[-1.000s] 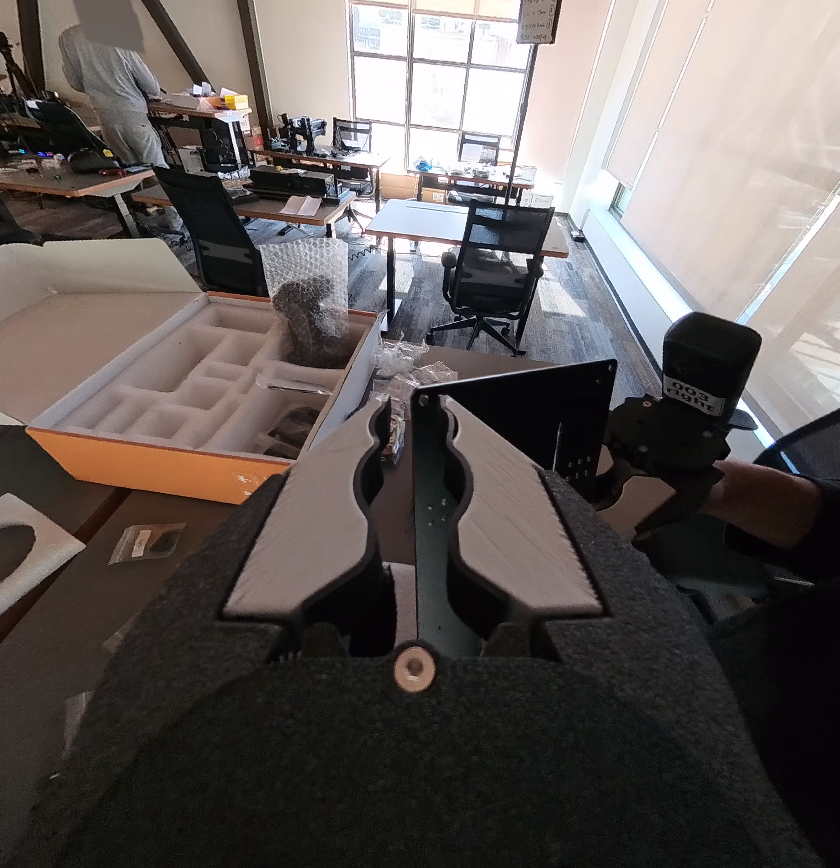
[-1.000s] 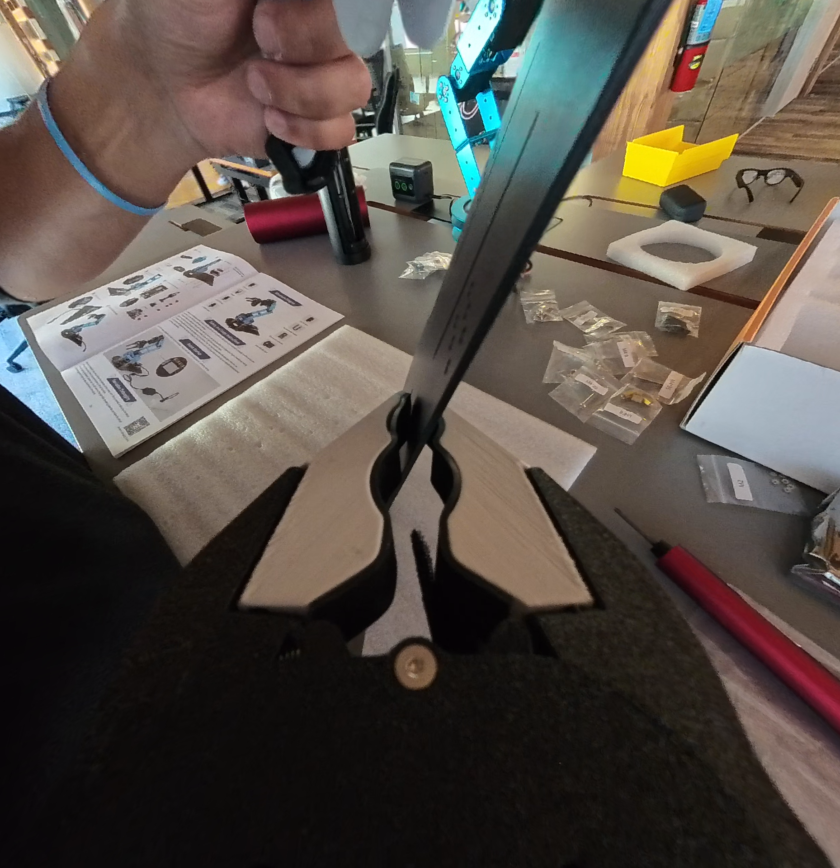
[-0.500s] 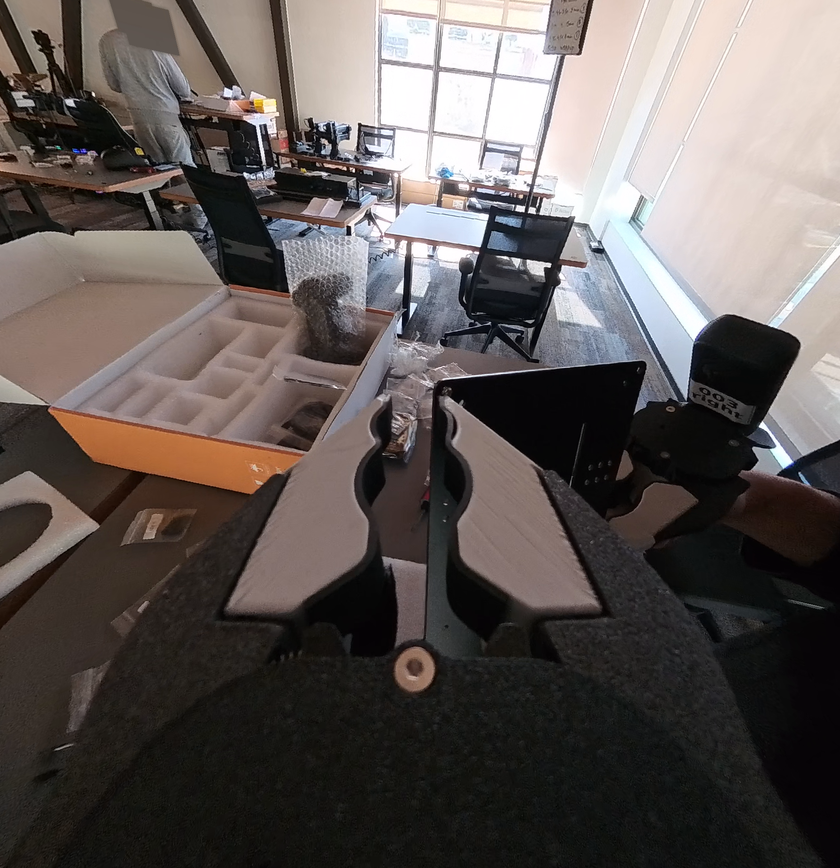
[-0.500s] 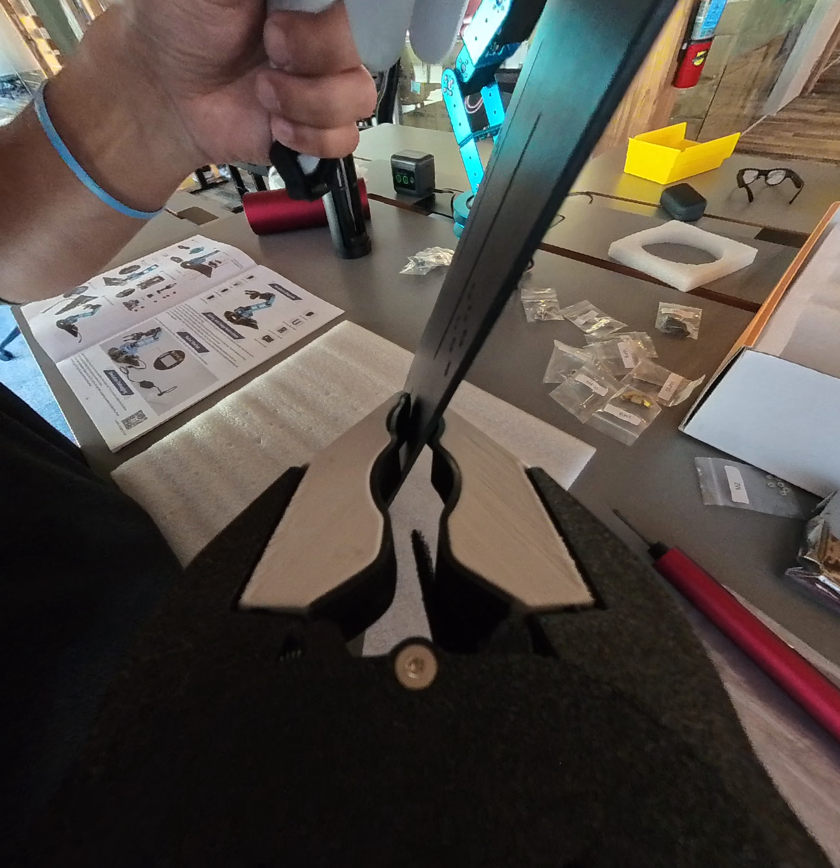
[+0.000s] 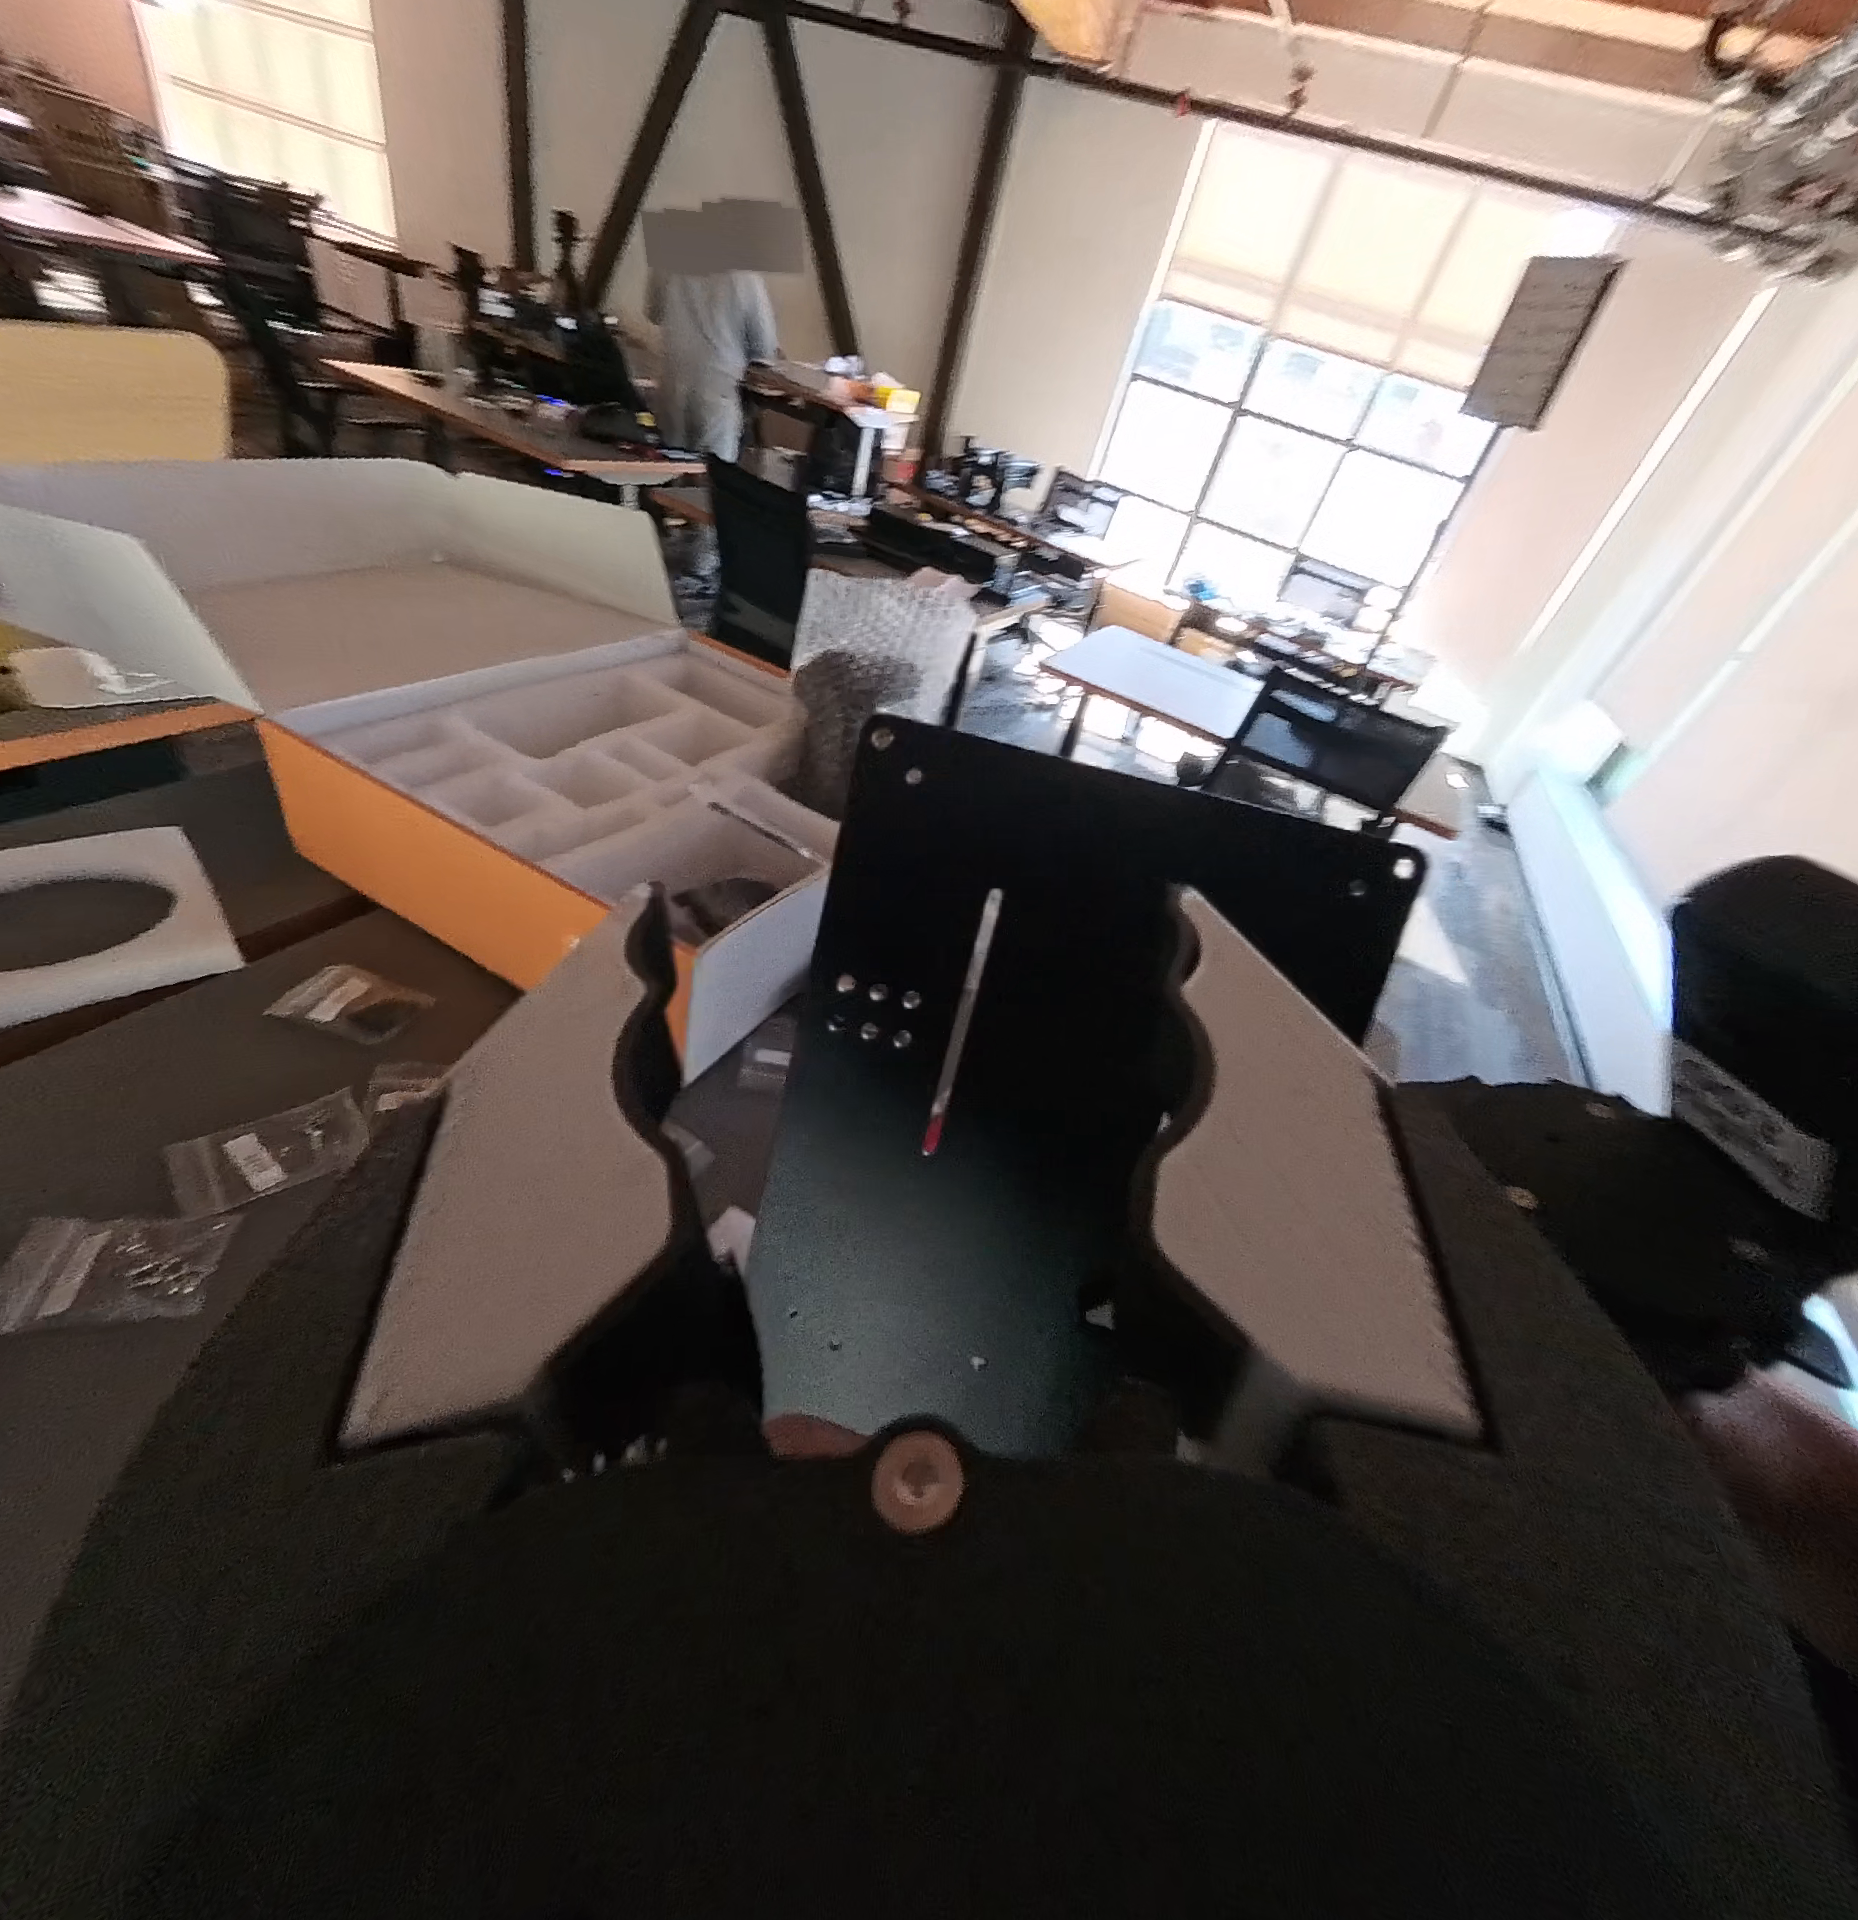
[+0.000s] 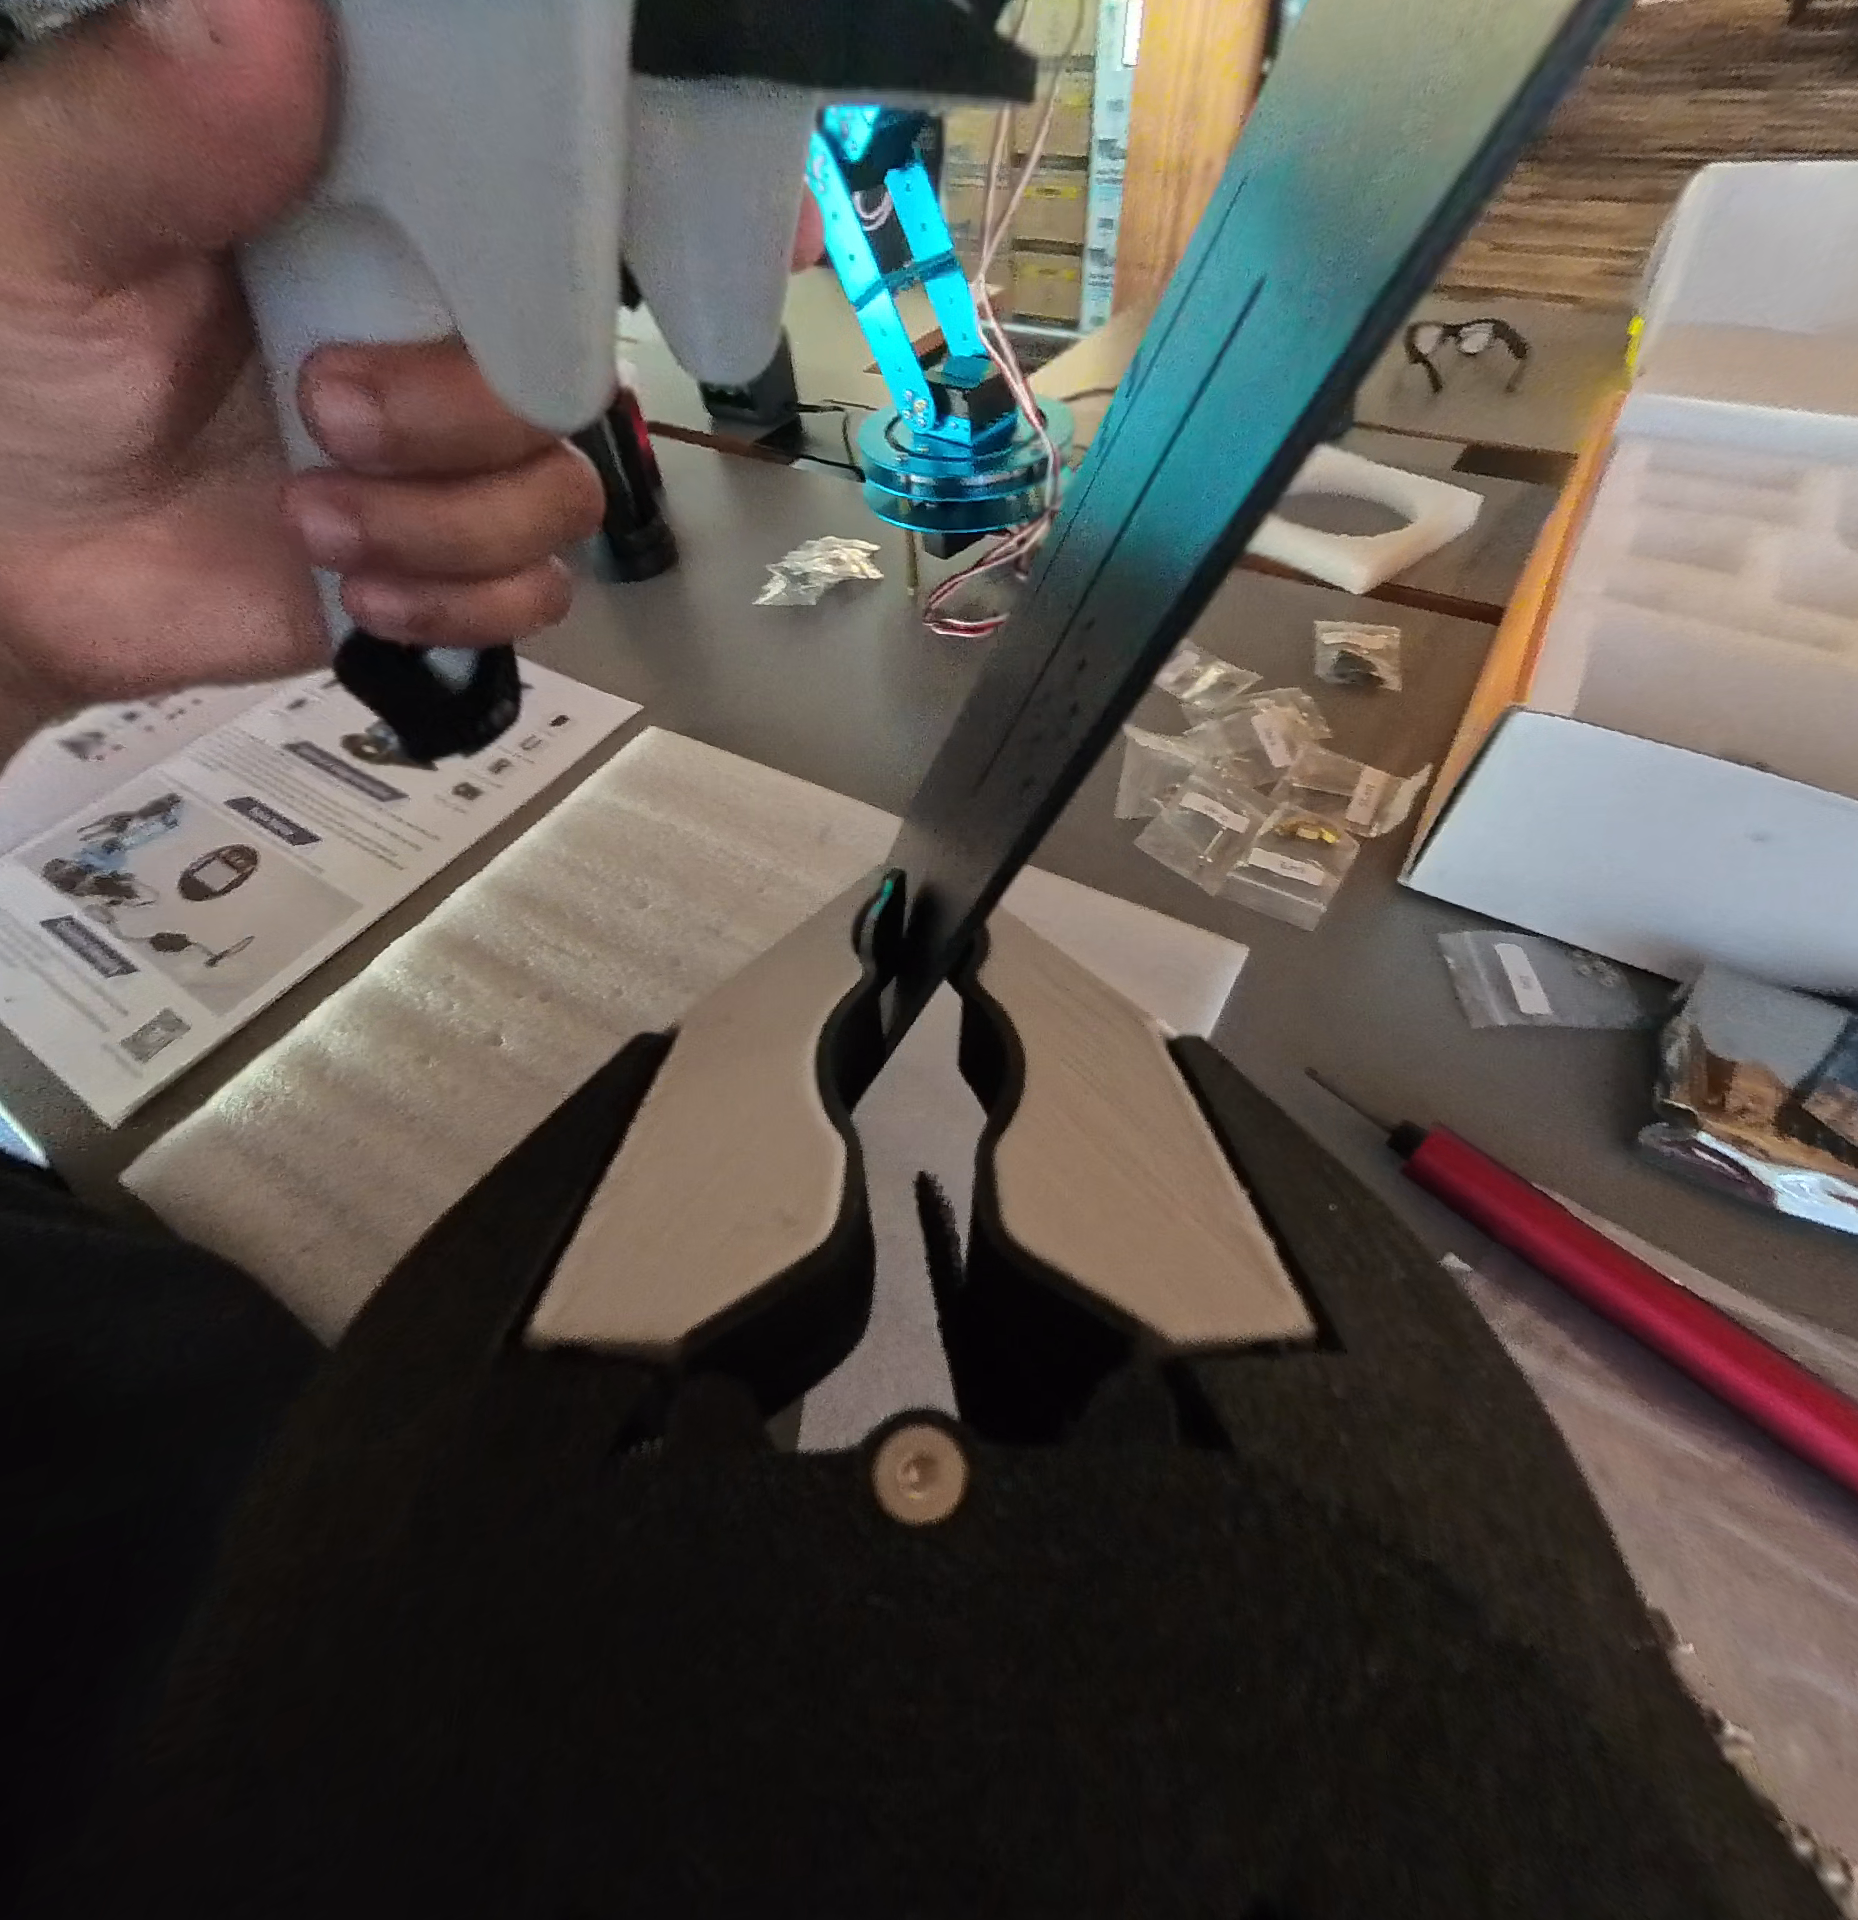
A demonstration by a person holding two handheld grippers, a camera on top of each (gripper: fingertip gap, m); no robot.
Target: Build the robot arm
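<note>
A flat black metal plate with small drilled holes and a narrow slot (image 5: 1060,987) is held in the air over a grey work table (image 6: 717,665). The right gripper (image 6: 920,914) is clenched on the plate's lower corner, pinching it at the fingertips. The left gripper (image 5: 914,914) stands spread wide, with the plate lying in the gap between its fingers and touching neither that can be seen.

From the right wrist view the plate shows almost edge-on. Its long axis climbs from the fingertips up and to the right, out of the top of the frame. From the left wrist view its broad face is turned to the camera and its far edge points toward the windows.

Below lie a white foam sheet (image 6: 551,997), an illustrated leaflet (image 6: 229,862), small clear plastic bags (image 6: 1247,790) and a red-handled tool (image 6: 1683,1309). An orange-sided box with white foam compartments (image 5: 437,862) sits open nearby.
</note>
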